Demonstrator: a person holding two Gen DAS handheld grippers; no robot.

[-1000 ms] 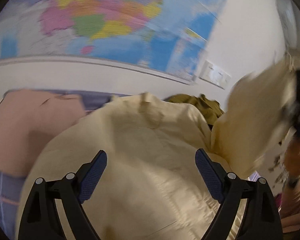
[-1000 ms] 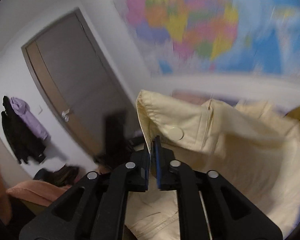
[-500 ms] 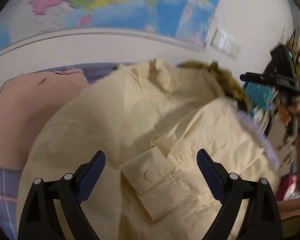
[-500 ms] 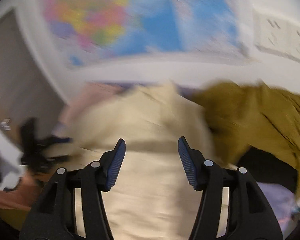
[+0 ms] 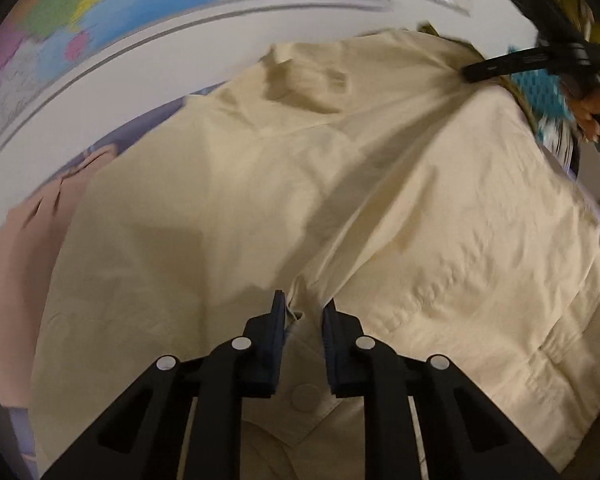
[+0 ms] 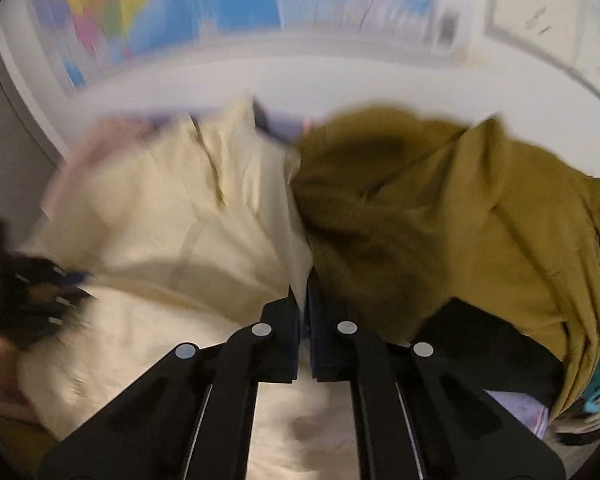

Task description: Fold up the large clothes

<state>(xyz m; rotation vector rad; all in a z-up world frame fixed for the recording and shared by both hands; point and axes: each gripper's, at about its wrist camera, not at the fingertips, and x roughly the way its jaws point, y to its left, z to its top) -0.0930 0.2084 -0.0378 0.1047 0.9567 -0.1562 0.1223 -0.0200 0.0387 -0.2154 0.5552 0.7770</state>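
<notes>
Cream jacket lies spread over the surface in front of the wall; what carries it is hidden under the cloth, so its edges cannot be placed. Long axis runs from the near bottom of the left wrist view up to the collar at the far end by the wall, collar pointing away. Near hem and both sides cut off by the frame. Left gripper: fingers closing, a small fold of cream cloth between them near a round snap; whether the pads press it yet is not clear. Right gripper: fingers together, clamped on the jacket's right edge where it meets an olive garment heaped beside it. Right wrist view heavily blurred; dark shape at left edge not legible. Pink cloth lies to the left of the jacket, partly covered. Wall map above, blurred.
</notes>
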